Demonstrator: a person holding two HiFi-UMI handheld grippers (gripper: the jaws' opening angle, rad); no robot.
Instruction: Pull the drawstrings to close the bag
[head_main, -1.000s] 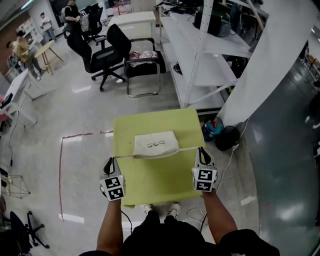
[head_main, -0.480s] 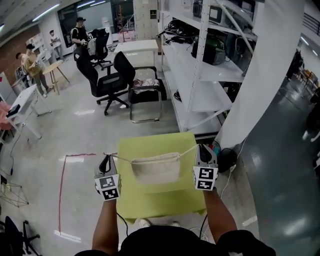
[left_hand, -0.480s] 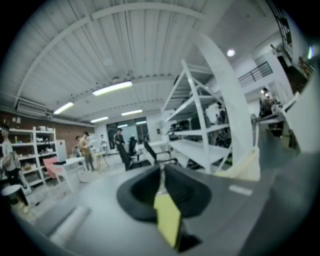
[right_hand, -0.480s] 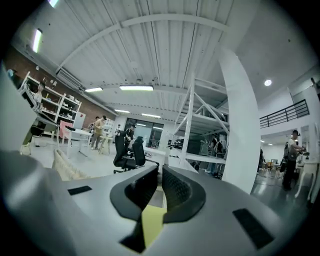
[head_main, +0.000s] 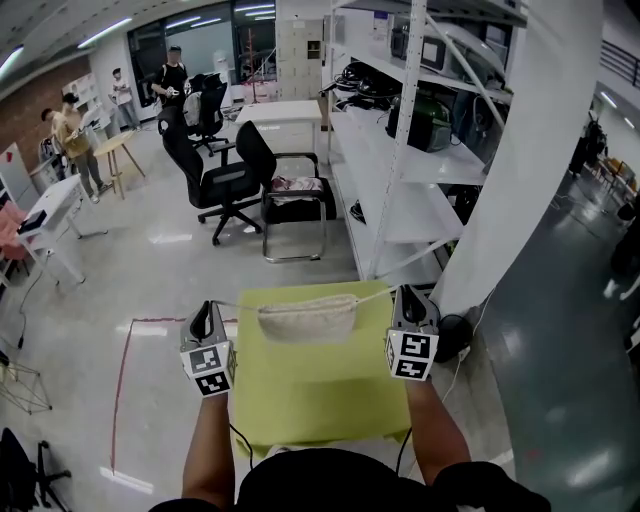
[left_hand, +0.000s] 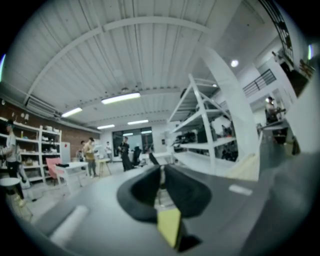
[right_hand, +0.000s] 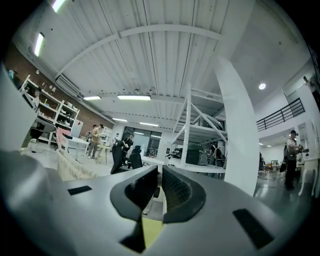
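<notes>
A cream cloth bag hangs in the air above the yellow-green table, its mouth gathered along the top. A taut drawstring runs left from it to my left gripper, which is shut on that string. Another drawstring runs right to my right gripper, also shut on its string. Both grippers are level with the bag's top, one on each side. In the left gripper view the jaws stand nearly closed, with the bag off to the right. The right gripper looks the same, with the bag at its left.
A white shelving rack and a white pillar stand beyond the table at the right. Black office chairs and several people are farther back on the left. Red tape marks the floor left of the table.
The bag lay on the table a second ago. Both grippers have risen with the strings, lifting the bag clear, and its mouth has drawn narrower. The head view has tilted up.
</notes>
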